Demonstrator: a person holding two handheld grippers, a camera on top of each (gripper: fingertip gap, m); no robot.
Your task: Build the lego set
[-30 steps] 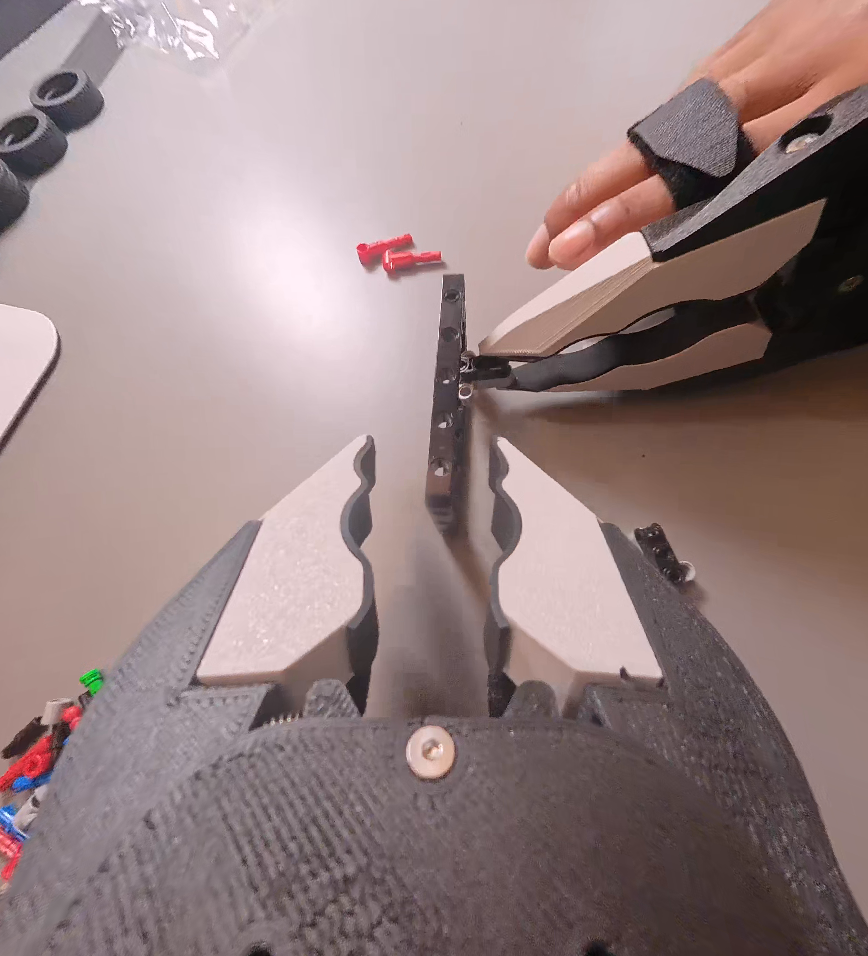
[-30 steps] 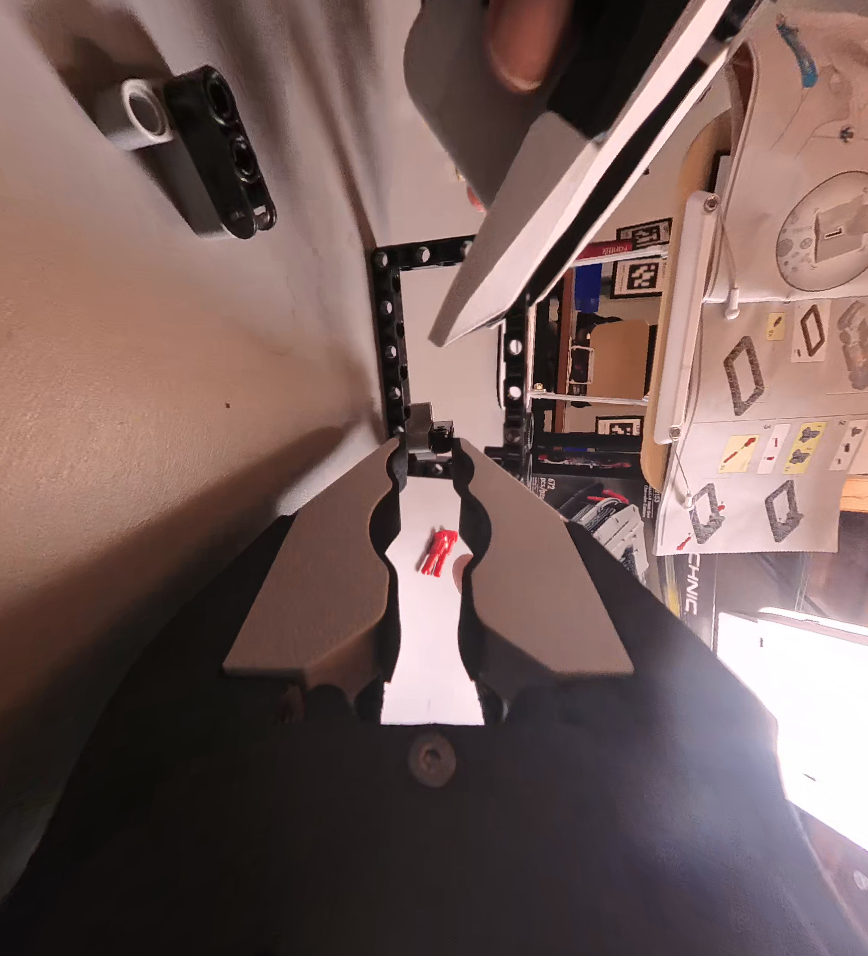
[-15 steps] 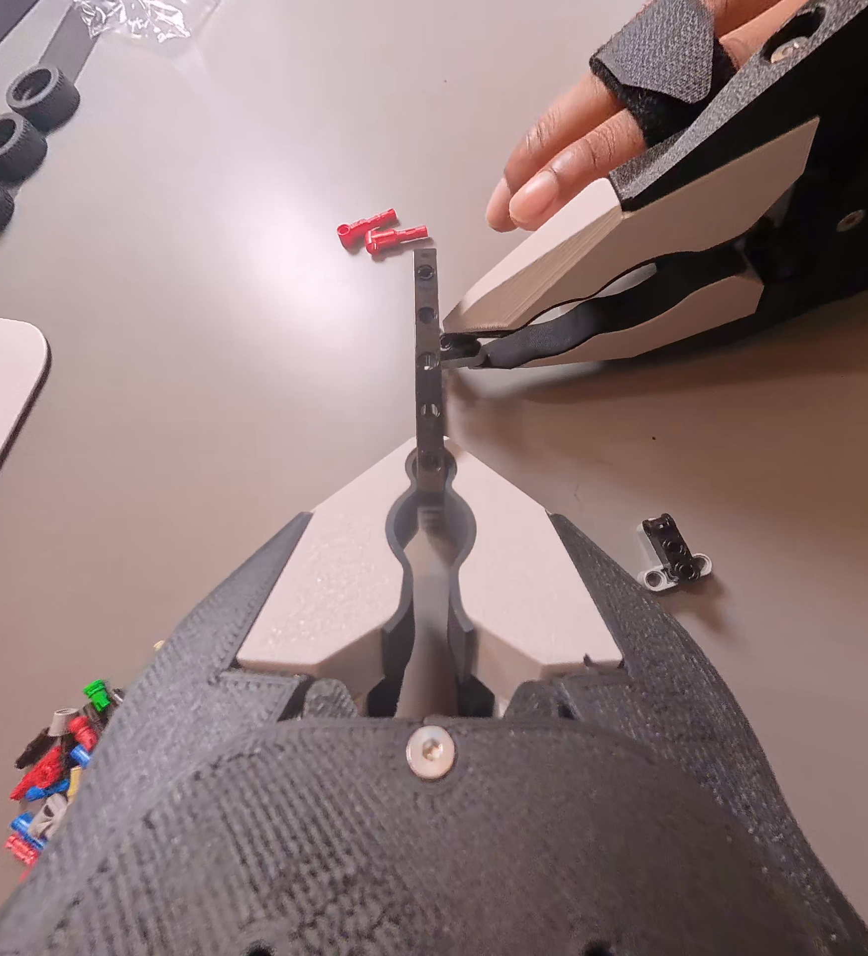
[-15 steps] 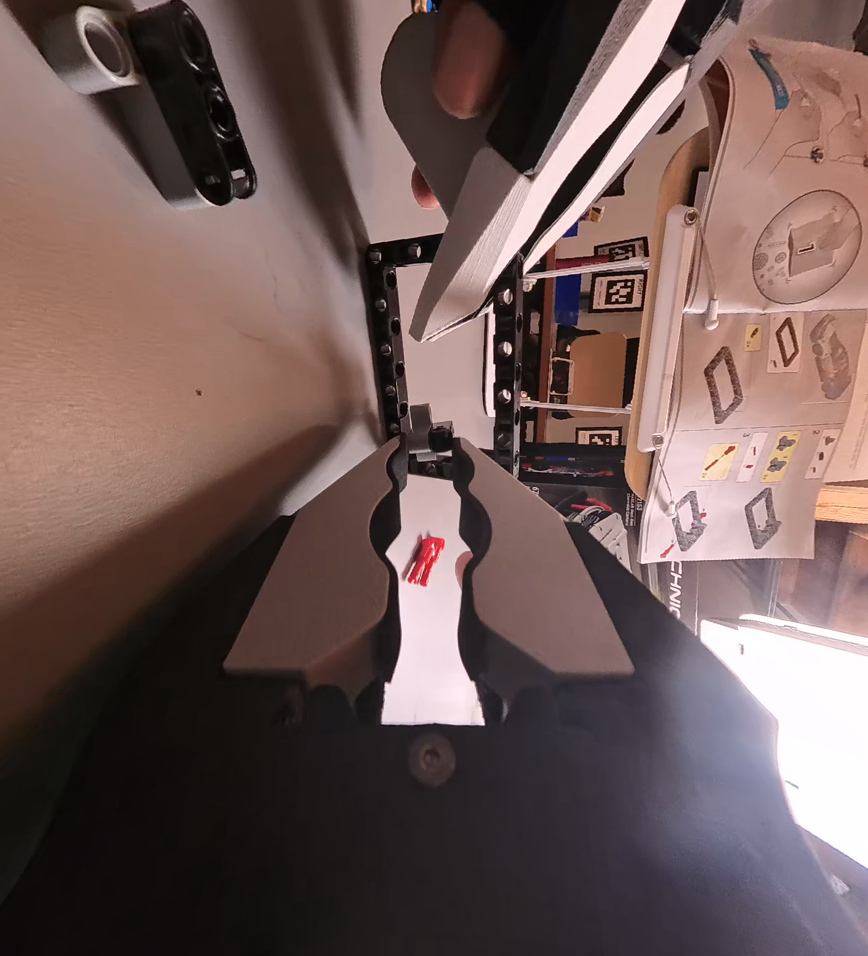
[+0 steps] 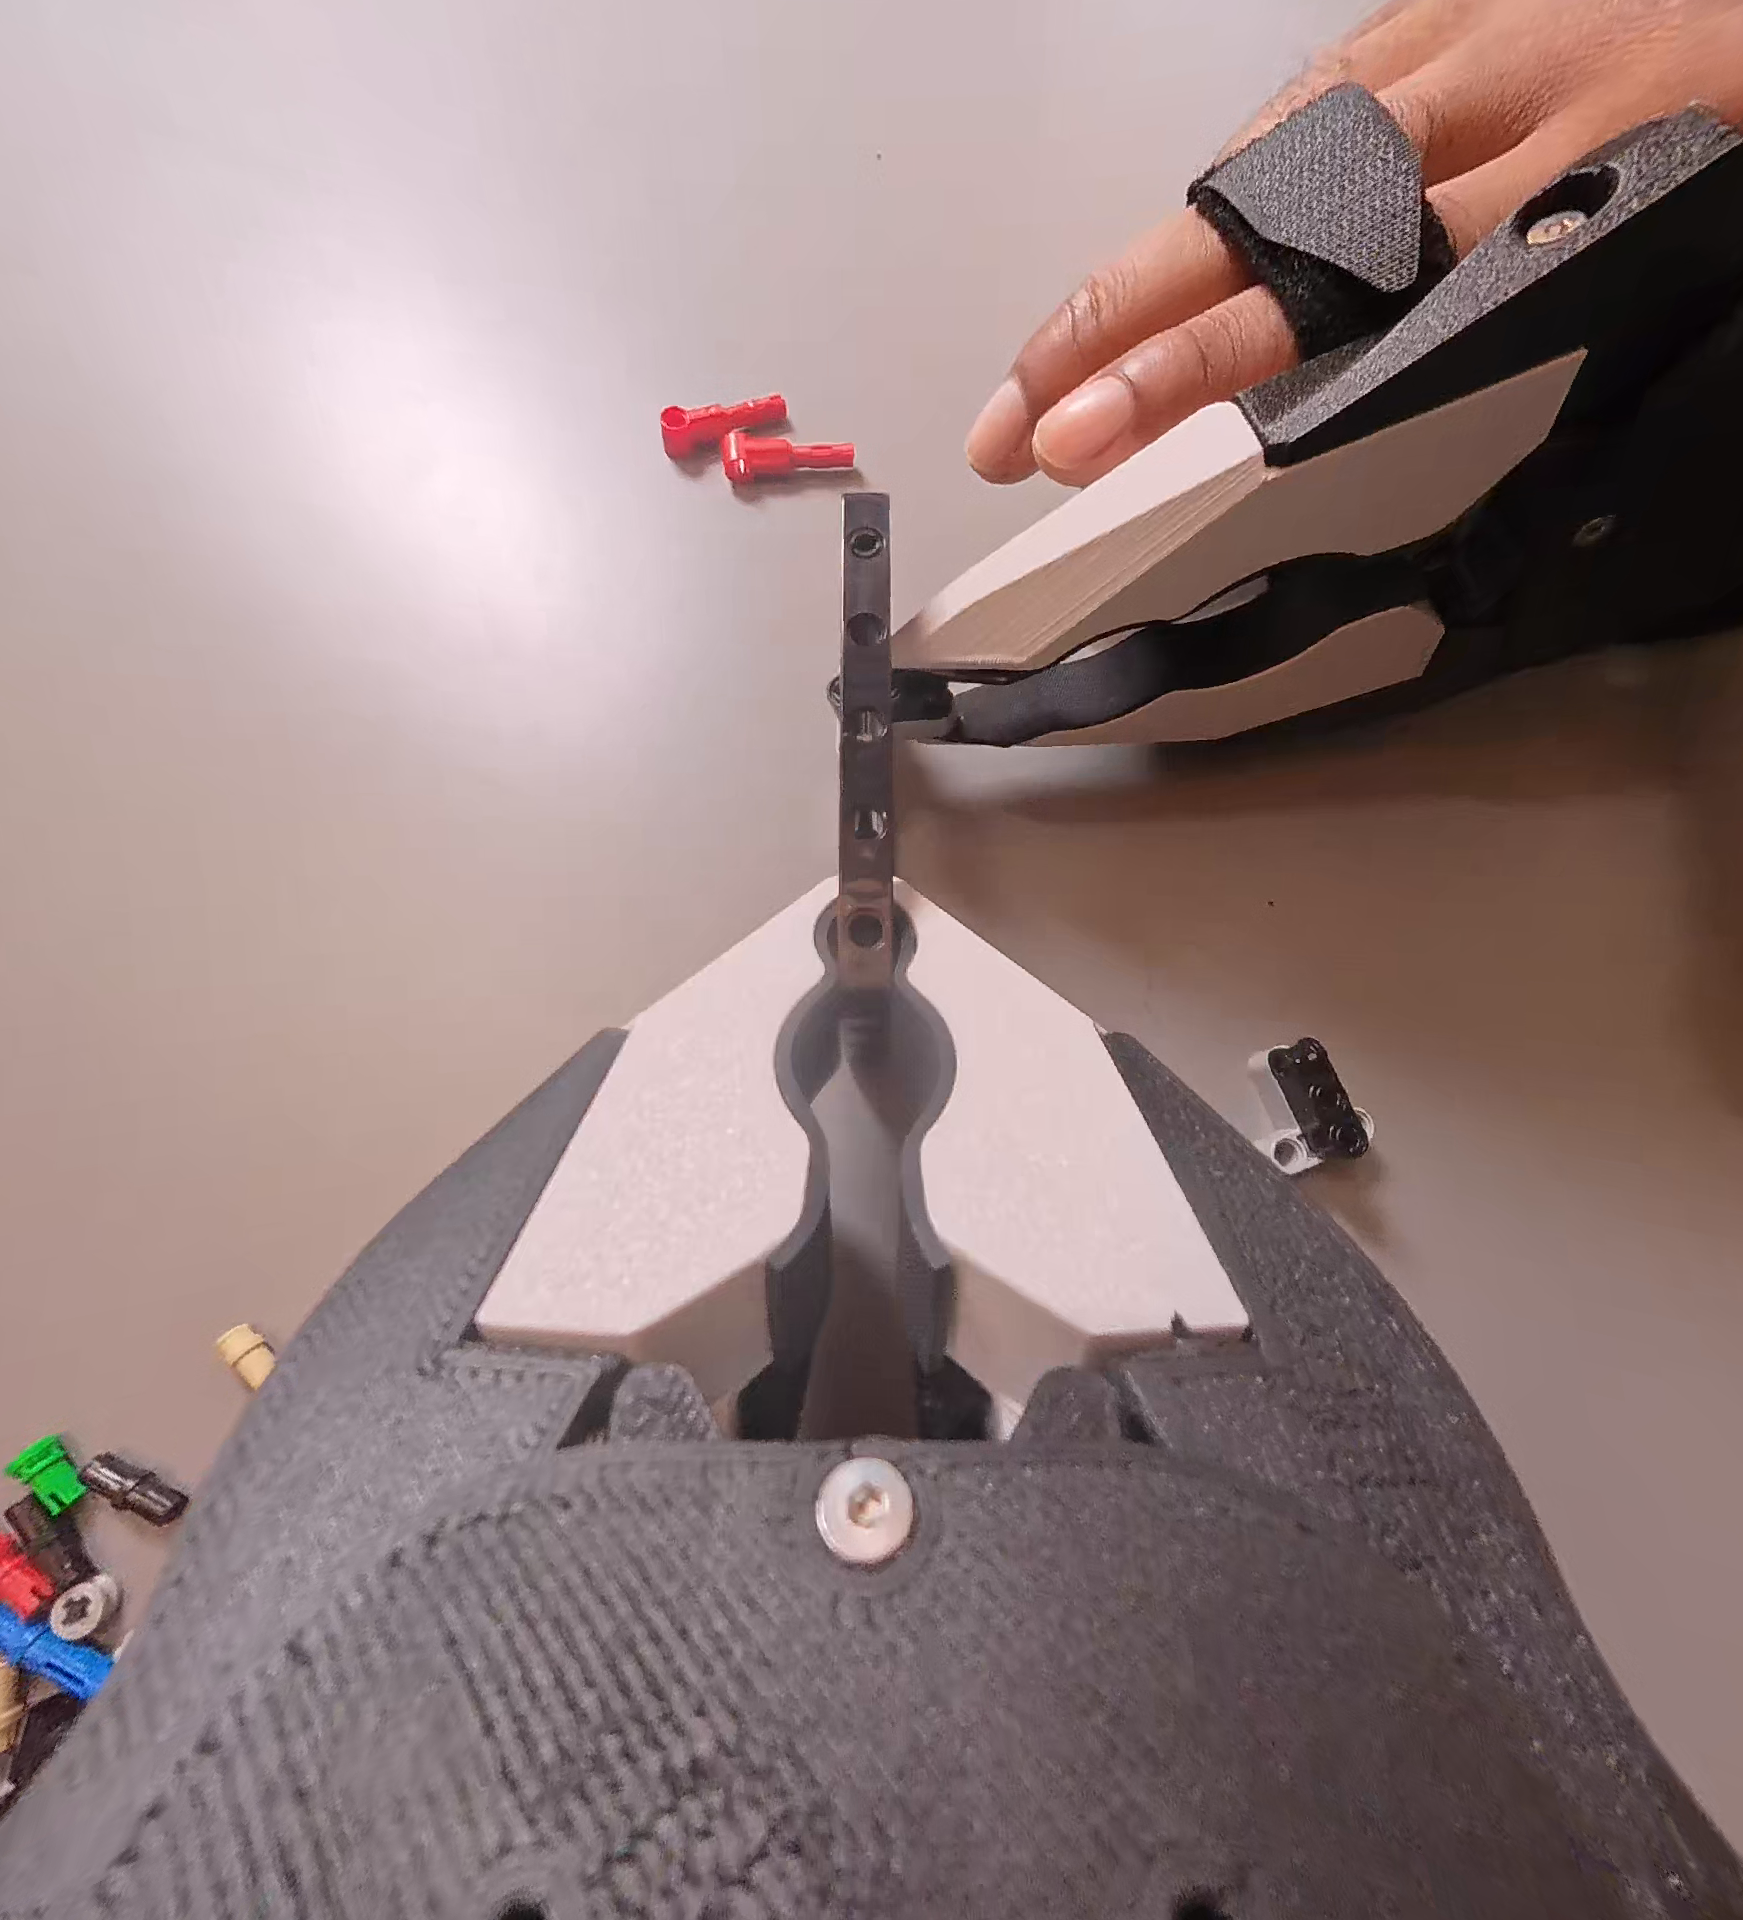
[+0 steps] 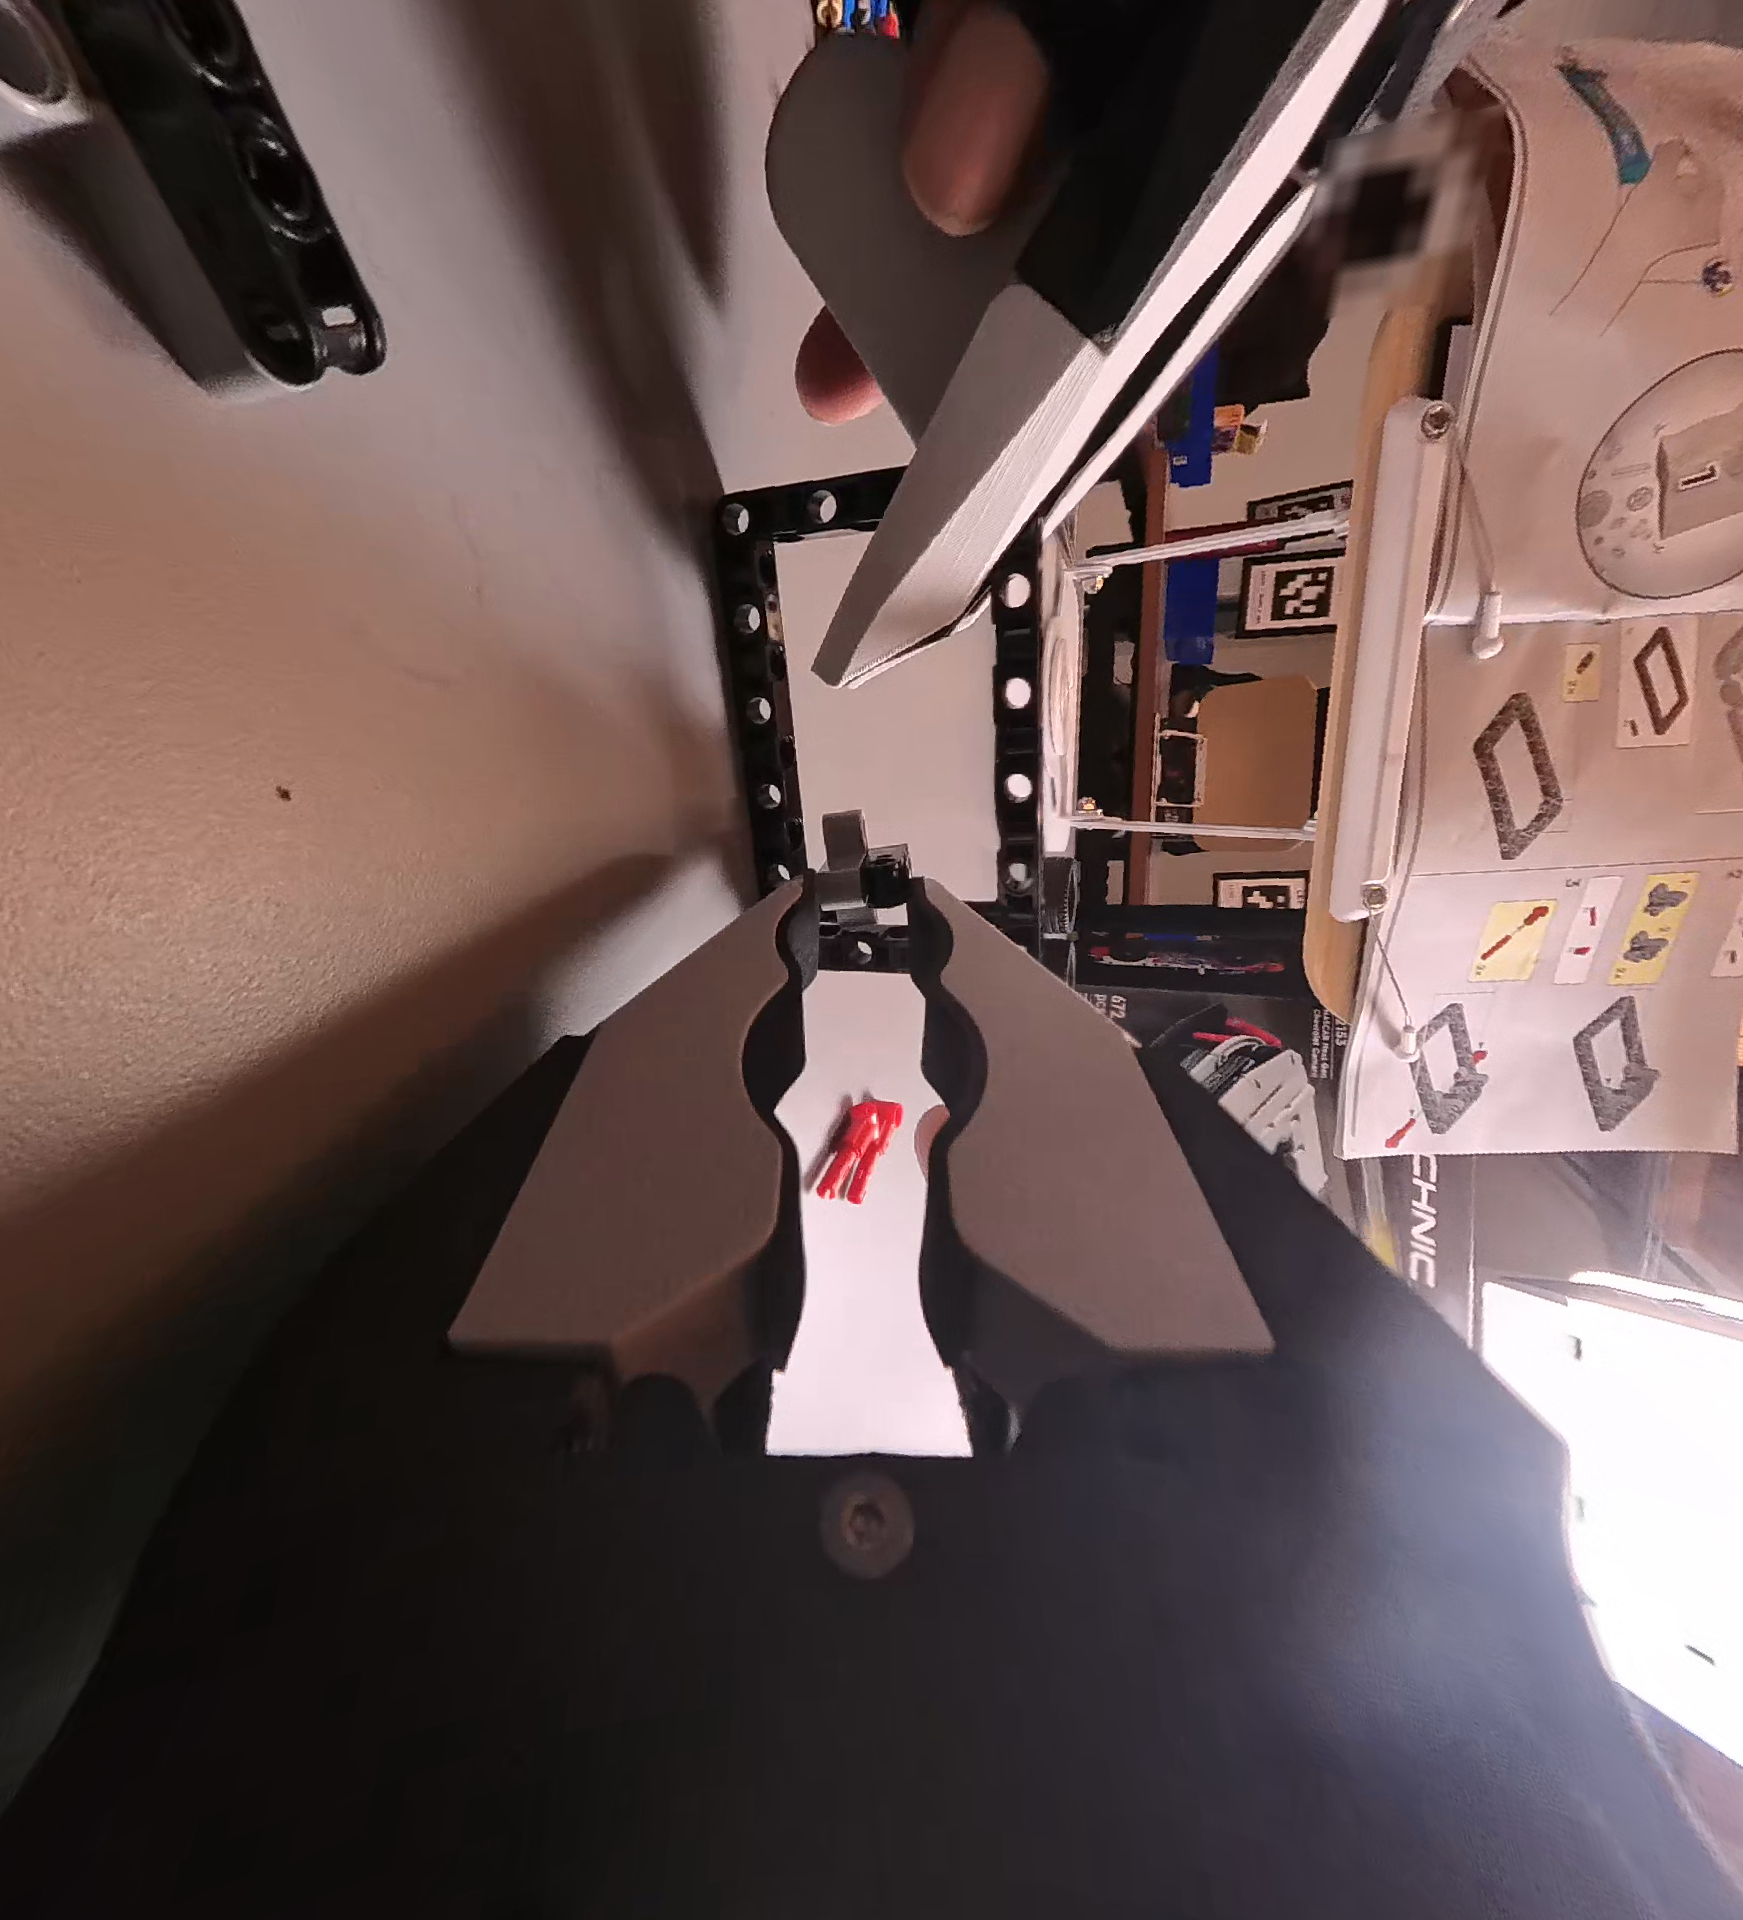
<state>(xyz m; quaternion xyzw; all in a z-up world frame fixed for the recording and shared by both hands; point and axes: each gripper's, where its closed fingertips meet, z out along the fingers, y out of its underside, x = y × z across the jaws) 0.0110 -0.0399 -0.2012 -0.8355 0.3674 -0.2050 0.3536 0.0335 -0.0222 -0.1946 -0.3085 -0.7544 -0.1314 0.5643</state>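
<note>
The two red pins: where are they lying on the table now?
In the left wrist view, the two red pins lie side by side on the table, just beyond the far end of the black frame, left of the hand.

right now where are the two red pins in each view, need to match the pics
Left wrist view: the two red pins lie on the table, upper centre, past the black frame.
Right wrist view: the pins show low centre, between the right gripper fingers.
Shared landmark: the black frame.

Frame (image 5: 865, 665) upright mid-table (image 5: 327, 727), pins (image 5: 755, 442) beyond, loose-part pile (image 5: 5, 1621) near left.
</note>
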